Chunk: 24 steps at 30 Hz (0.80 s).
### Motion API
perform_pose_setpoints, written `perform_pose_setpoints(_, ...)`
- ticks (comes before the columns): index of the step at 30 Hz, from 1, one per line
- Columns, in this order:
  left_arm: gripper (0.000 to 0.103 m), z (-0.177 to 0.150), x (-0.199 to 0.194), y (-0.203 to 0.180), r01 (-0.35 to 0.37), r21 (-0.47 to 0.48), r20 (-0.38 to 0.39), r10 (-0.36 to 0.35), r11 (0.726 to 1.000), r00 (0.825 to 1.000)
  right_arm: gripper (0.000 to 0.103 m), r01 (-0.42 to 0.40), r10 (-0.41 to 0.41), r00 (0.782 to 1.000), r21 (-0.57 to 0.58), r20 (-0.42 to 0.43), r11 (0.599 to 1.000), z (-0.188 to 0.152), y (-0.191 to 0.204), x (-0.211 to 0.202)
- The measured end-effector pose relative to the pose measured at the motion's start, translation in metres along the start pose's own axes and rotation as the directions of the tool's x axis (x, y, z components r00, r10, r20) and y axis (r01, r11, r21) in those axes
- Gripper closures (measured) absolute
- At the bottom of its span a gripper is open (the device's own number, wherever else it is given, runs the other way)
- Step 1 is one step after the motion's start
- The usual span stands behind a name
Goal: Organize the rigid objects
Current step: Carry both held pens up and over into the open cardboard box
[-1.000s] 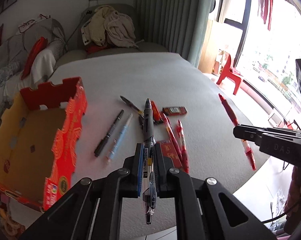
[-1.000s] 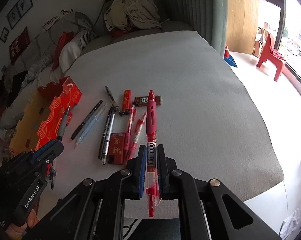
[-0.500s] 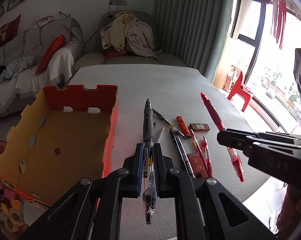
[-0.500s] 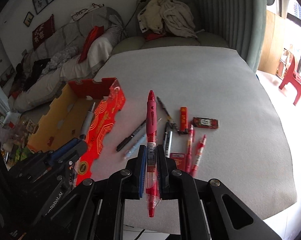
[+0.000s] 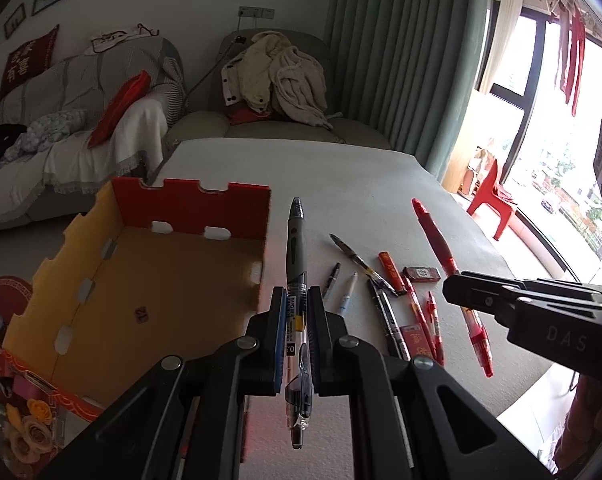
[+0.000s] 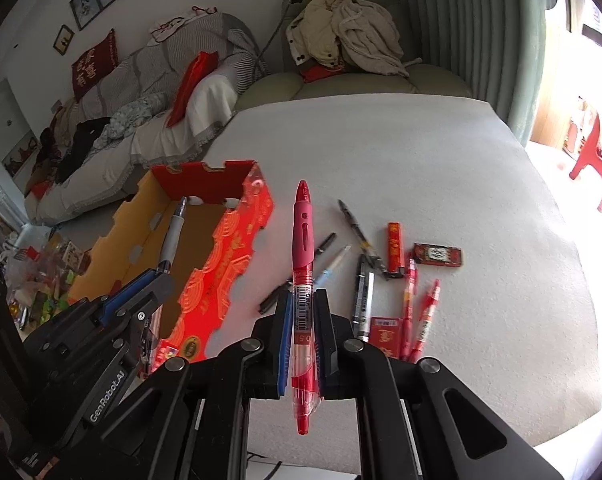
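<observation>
Gripping a grey pen [image 5: 296, 276], the left gripper [image 5: 296, 320] is clamping it mid-barrel, tip hanging just past the near wall of the open red box [image 5: 193, 204]. The right gripper [image 6: 303, 316] is pinching a red pen [image 6: 303, 264] the same way, beside the box over the table [image 6: 461, 160]. Both pens are looking light, stiff and slick plastic, likely to pivot, so a mid-barrel hold is suiting them. More loose pens [image 6: 385, 280] are lying on the table, well apart from the box.
</observation>
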<state>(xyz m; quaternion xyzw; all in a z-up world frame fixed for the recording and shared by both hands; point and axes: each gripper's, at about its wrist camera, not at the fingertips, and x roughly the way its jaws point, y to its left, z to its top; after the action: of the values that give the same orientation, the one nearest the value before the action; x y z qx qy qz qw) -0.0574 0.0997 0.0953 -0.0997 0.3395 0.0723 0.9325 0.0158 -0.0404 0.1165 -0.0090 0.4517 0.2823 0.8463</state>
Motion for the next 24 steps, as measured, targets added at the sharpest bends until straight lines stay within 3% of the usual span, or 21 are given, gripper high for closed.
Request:
perform_pose_setpoints(12, 0.092, 0.0, -0.042, 0.07, -0.134, -0.139, 0.04, 0.141, 0.981, 0.989, 0.092, -0.208, 0.205, 0.978, -0.116, -0.035, 0.971, 0.012, 0.077, 0.021)
perform_pose_setpoints(24, 0.092, 0.006, -0.061, 0.111, -0.216, -0.187, 0.064, 0.231, 0.958, 0.971, 0.092, -0.285, 0.279, 0.958, -0.156, -0.061, 0.946, 0.027, 0.113, 0.033)
